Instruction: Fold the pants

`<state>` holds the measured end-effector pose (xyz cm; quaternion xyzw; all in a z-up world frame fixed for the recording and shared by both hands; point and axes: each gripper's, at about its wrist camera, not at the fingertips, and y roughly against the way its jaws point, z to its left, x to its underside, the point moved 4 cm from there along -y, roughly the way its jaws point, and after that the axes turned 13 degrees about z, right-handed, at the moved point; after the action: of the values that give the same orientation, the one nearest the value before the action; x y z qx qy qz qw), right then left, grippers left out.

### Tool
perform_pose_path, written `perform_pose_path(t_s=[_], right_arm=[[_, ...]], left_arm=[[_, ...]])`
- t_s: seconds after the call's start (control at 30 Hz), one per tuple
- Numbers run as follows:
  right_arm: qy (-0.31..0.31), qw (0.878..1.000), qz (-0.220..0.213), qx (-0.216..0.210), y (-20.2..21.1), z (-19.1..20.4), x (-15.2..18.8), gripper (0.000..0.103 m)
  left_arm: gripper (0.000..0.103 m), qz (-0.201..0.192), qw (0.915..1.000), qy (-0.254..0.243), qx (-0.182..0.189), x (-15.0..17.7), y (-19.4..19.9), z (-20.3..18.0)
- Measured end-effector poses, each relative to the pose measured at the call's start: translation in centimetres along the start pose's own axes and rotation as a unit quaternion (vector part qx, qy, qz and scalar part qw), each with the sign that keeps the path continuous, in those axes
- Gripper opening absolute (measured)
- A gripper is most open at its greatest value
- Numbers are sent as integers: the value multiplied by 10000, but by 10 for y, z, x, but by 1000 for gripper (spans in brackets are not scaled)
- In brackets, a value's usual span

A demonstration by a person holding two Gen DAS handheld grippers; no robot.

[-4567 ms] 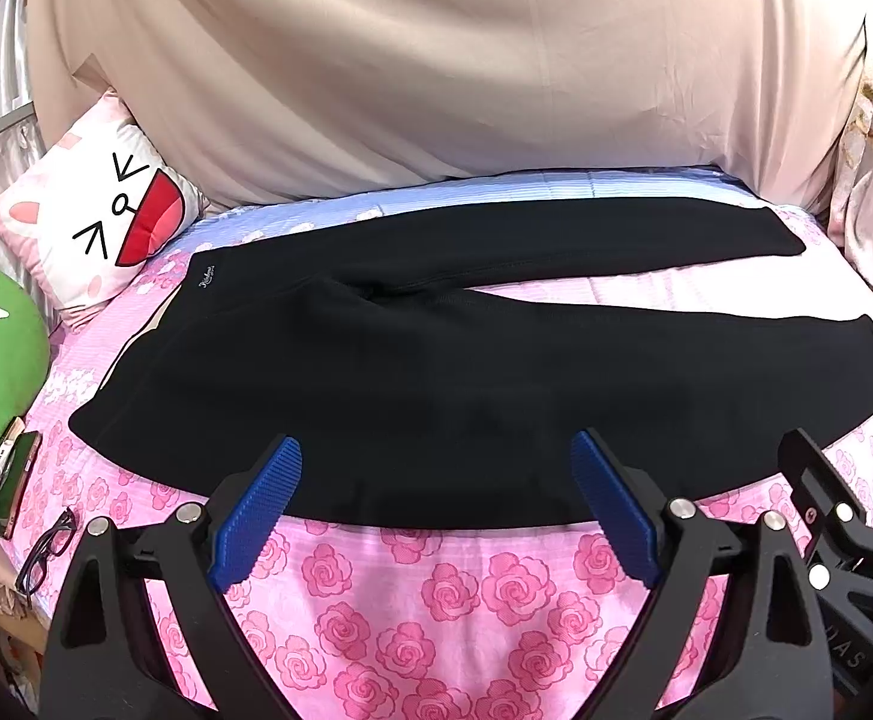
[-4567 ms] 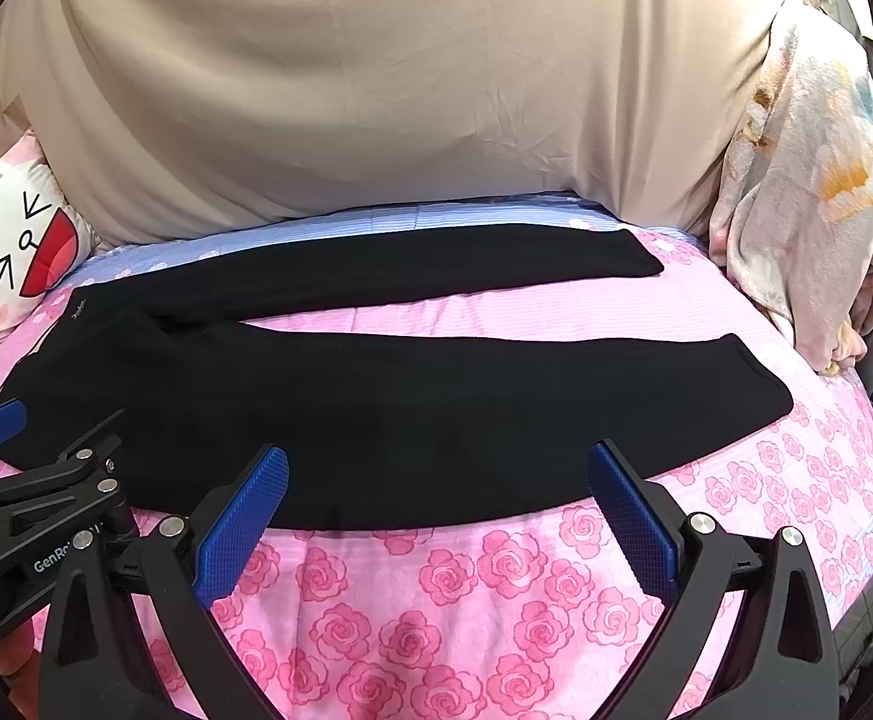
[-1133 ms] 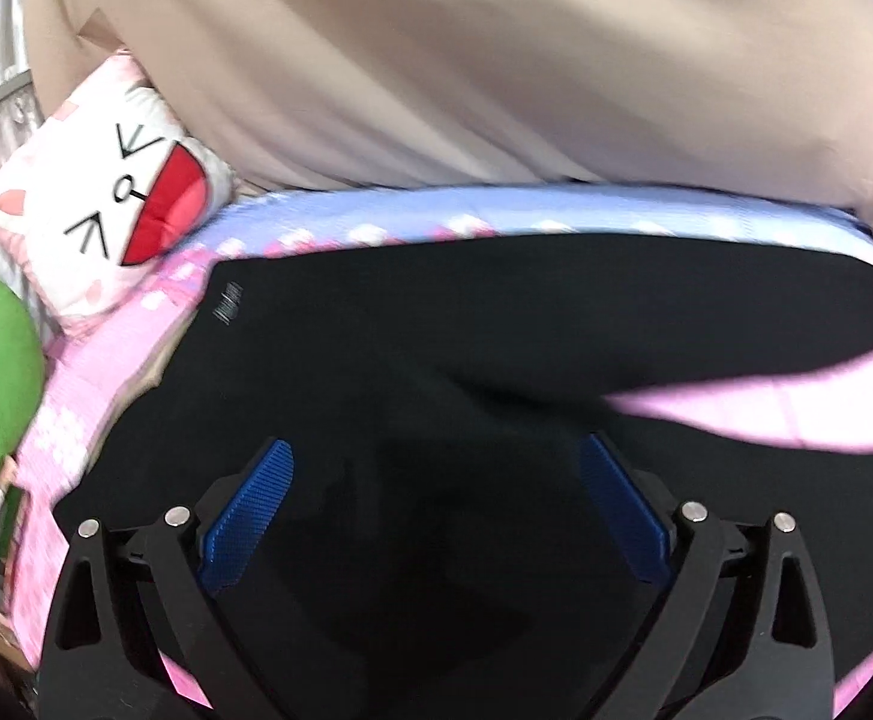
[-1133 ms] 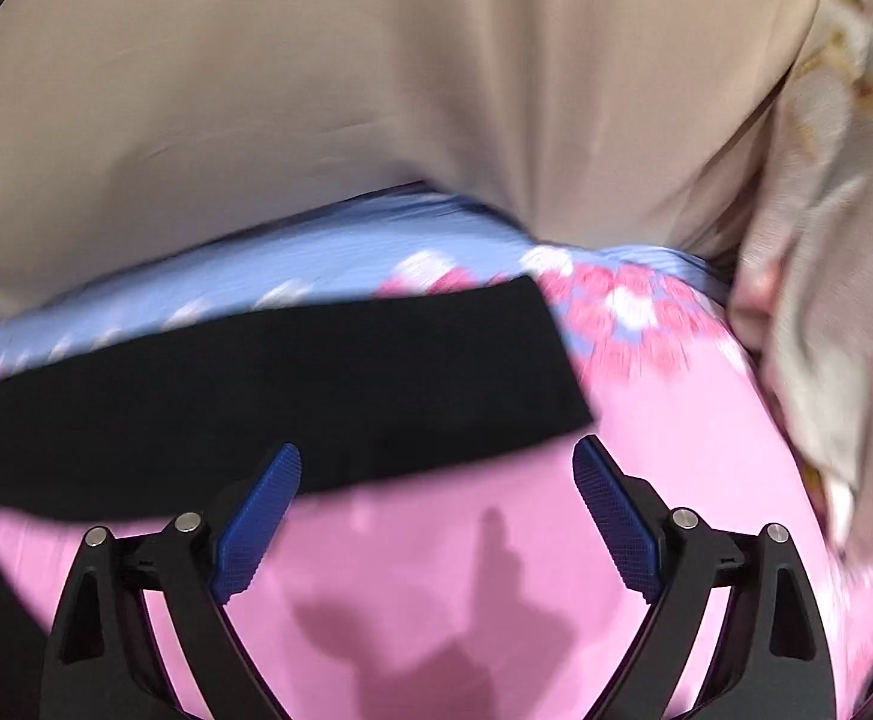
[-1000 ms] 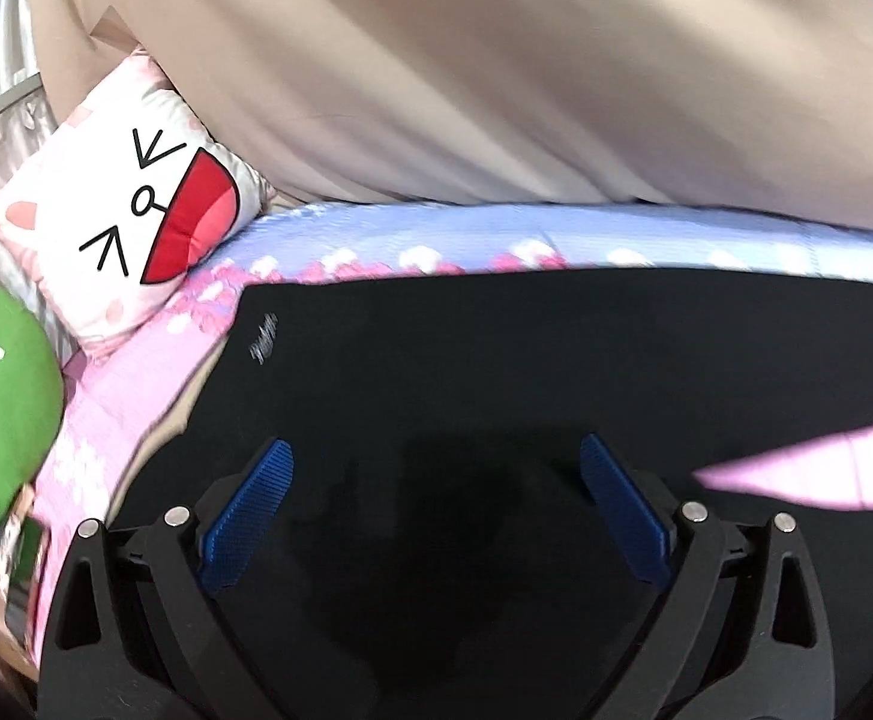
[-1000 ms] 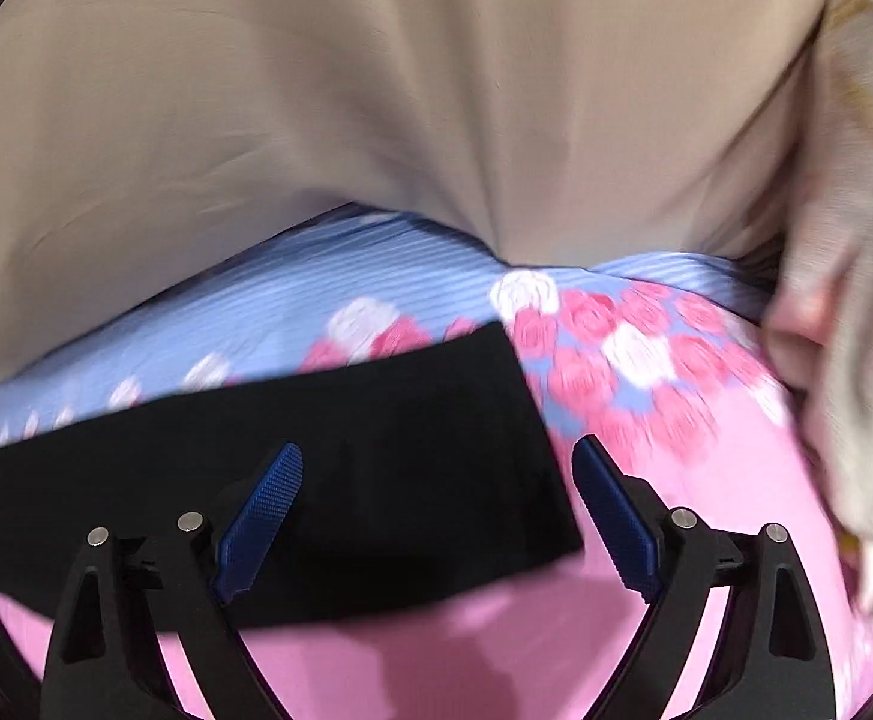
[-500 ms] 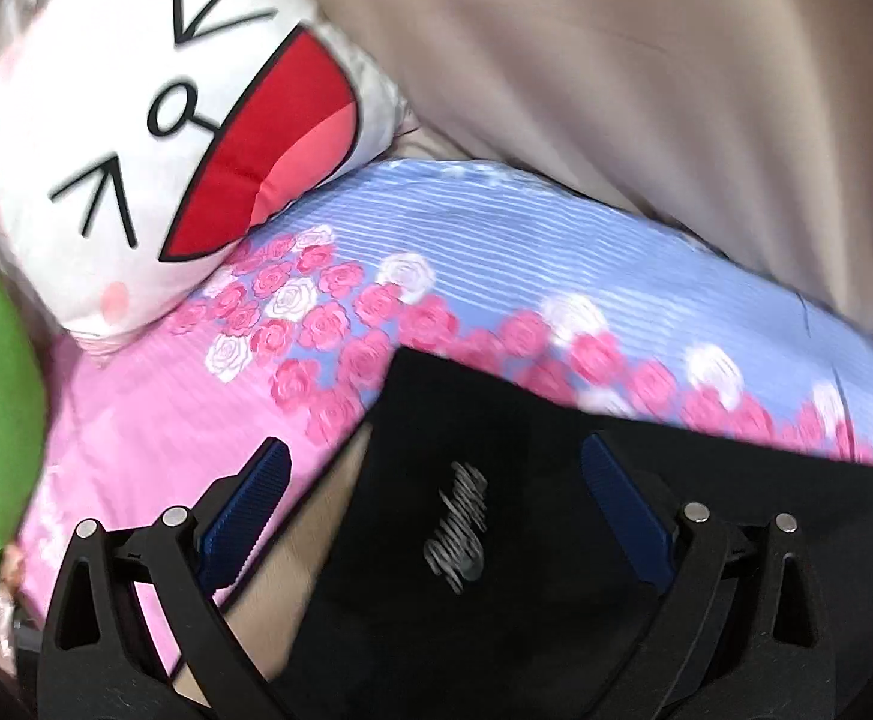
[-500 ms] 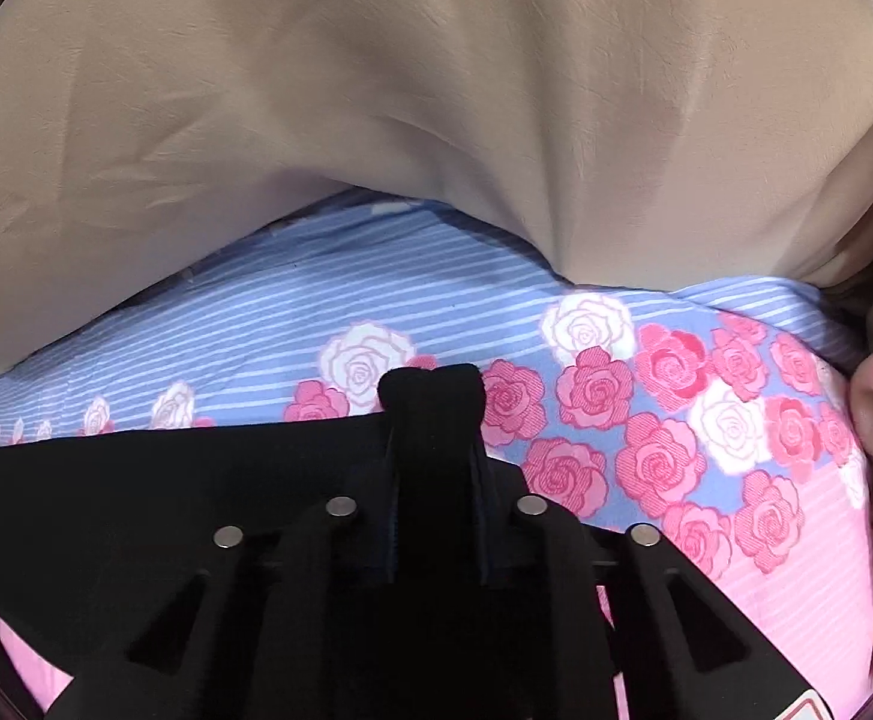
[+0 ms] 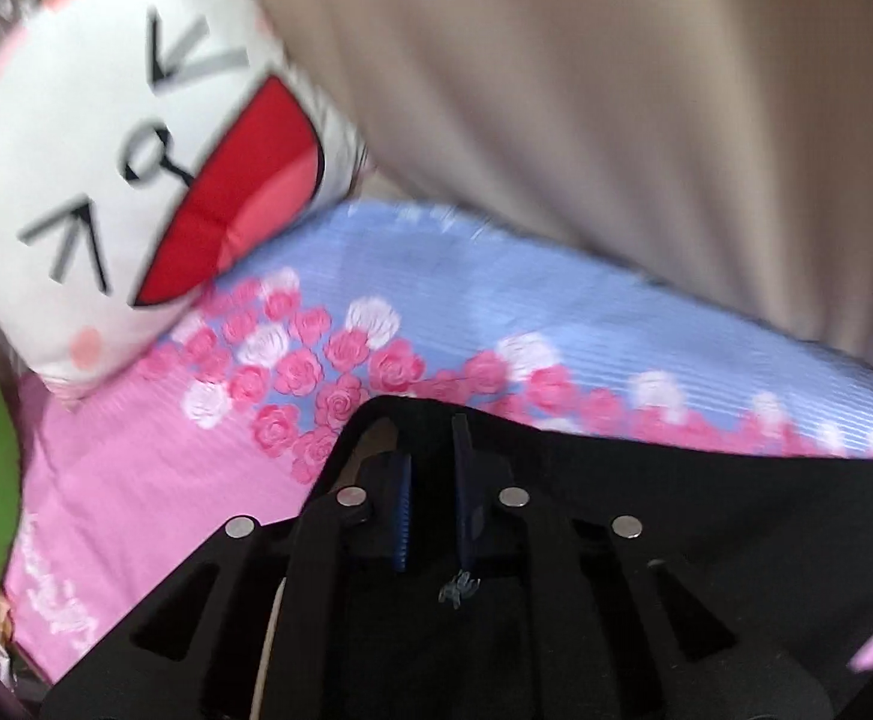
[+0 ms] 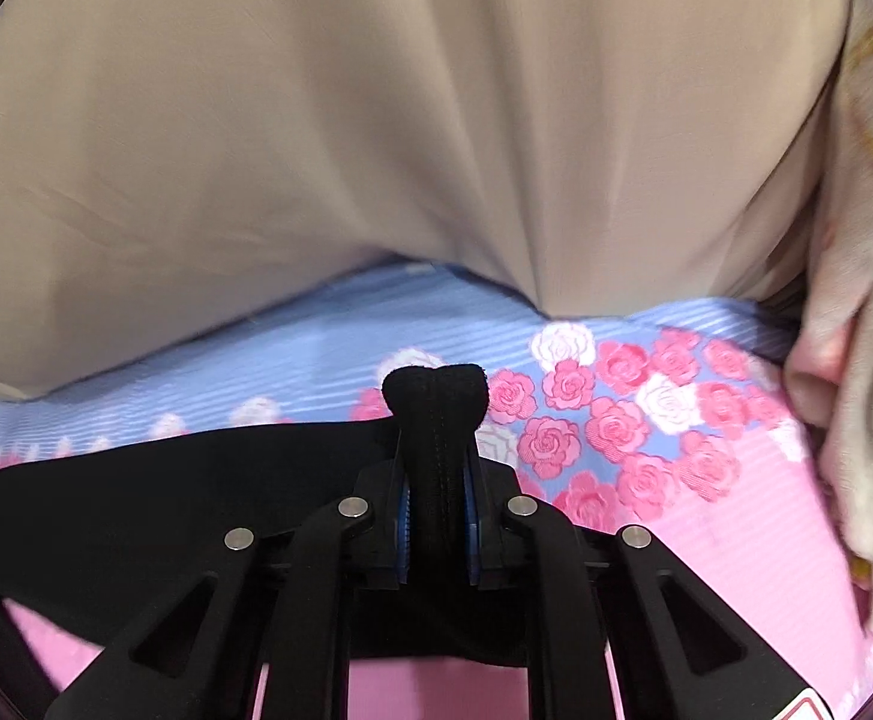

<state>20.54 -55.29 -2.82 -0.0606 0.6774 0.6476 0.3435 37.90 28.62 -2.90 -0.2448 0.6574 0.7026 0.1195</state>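
Right wrist, pants (image 10: 166, 498) stretching leftward, pinched

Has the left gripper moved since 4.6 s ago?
Yes. The left gripper moved forward across the black pants, toward the cat-face pillow, and closed on the waistband corner.

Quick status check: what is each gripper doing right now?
Left gripper: closed on the black fabric pants at the waistband corner.
Right gripper: closed on the pants' bunched leg hem.
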Motion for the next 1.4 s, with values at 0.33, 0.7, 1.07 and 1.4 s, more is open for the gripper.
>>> perform_pose_path(t_s=[0.33, 0.7, 1.07, 1.4], right_arm=[[222, 9975, -664, -78, 150, -11, 99, 11], [-66, 9963, 1, 855, 159, -54, 241, 48], [-277, 9979, -314, 489, 203, -30, 297, 57], [-611, 9979, 17, -194, 179, -16, 310, 61]], left_arm=[[11, -350, 9979, -340, 422, 119, 154, 49], [83, 621, 9963, 526, 271, 240, 121, 90], [8, 1526, 9669, 1499, 1391, 214, 61, 65], [8, 1515, 9815, 999, 618, 211, 81, 93]])
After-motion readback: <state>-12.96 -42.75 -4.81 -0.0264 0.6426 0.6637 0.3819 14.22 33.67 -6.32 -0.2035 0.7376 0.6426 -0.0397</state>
